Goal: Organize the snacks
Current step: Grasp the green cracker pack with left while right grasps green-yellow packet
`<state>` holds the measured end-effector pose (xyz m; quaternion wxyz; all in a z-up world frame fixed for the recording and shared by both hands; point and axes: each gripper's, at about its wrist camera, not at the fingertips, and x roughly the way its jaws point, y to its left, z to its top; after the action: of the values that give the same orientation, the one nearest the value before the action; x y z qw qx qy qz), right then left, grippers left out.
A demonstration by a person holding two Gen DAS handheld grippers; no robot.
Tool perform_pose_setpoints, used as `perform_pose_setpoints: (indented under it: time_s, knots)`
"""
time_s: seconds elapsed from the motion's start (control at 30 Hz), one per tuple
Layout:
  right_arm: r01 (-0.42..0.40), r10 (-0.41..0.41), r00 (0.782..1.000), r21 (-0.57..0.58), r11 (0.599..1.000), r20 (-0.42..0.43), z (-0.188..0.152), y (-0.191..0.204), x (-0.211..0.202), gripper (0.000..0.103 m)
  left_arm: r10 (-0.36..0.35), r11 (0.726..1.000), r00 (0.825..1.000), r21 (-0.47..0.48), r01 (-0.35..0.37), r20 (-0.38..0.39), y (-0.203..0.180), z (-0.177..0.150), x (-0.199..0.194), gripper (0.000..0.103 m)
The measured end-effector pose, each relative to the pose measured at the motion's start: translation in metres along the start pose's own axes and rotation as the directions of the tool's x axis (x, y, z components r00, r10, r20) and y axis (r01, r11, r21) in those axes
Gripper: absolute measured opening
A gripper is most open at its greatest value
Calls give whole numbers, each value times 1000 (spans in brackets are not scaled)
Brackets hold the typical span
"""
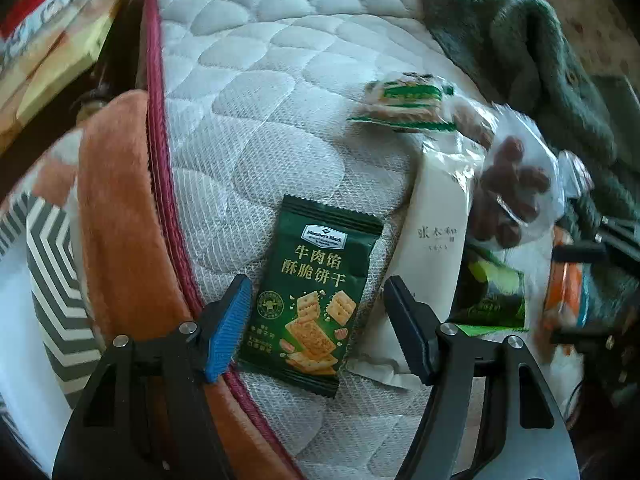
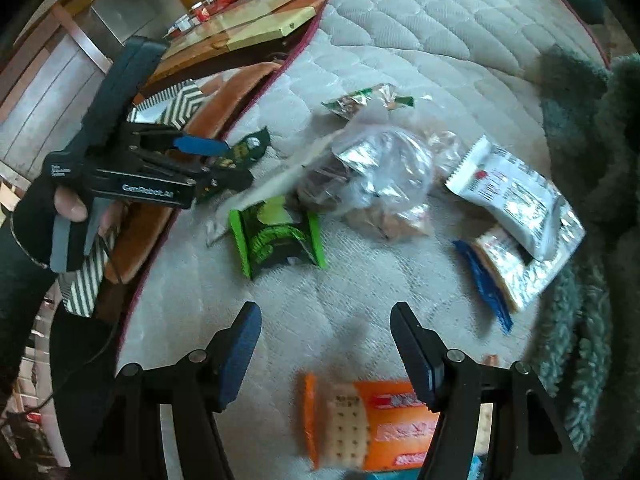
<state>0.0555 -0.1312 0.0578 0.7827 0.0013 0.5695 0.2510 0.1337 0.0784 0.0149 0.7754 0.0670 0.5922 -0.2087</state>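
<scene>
black grippers [image 1: 316,304], blue pads [image 1: 226,332], dark sleeve [image 2: 20,264]

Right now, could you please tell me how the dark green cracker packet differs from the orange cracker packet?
The dark green cracker packet lies between the left hand-held gripper's open fingers near the mattress edge; the orange cracker packet lies under the right hand-held gripper, farther in. The green one reads sharply; the orange one is blurred. Both lie flat and picture square crackers.

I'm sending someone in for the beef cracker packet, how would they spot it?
On the quilted white mattress, look near its maroon-piped edge, between the left gripper's open fingers. The beef cracker packet is the only dark green one with gold lettering and pictured square crackers.
</scene>
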Motion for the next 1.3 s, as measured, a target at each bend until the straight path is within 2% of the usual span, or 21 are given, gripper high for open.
perform_pose_setpoints:
  time_s: [0.03,0.13,0.33,0.47,0.53,0.57,0.6,0.67,0.9,1.0,1.2,1.3]
  knots:
    - [-4,5,1000,-8,1000,7,2,3,1,65,21,1000,1000,2,-21,1,-1,0,1,47]
    - [-12,12,1000,-24,1000,12,8,8,4,65,79,996,997,32,-79,9,-13,-7,1,43]
    - [-1,3,1000,-124,992,20,29,25,21,68,104,993,994,-61,-102,32,-13,-20,-6,42]
    - [-16,12,1000,-190,982,-19,44,34,43,69,123,988,991,-94,-119,48,-14,-32,-14,42]
    - [-32,25,999,-192,981,-38,47,34,53,58,120,986,991,-127,-112,56,-15,-37,-19,42]
    - [-7,0,999,-199,980,-34,47,34,56,48,121,983,991,-143,-111,64,-15,-41,-22,42]
    - [1,-6,1000,-205,979,-24,45,34,55,45,126,981,989,-157,-114,73,-16,-42,-24,42]
    - [-20,18,1000,-197,980,-13,40,34,48,38,127,978,987,-178,-108,96,-18,-48,-32,42]
    - [-20,30,998,-198,980,49,16,47,13,37,142,967,977,-234,-103,157,-37,-68,-59,42]
    - [-28,41,997,-189,982,65,8,55,-2,37,132,960,974,-268,-80,185,-41,-82,-74,42]
    - [-26,47,993,-193,981,105,-6,74,-27,38,196,935,958,-333,-119,209,-47,-107,-102,42]
    - [-22,46,992,-201,979,116,-11,85,-36,38,242,925,945,-347,-156,222,-53,-119,-115,42]
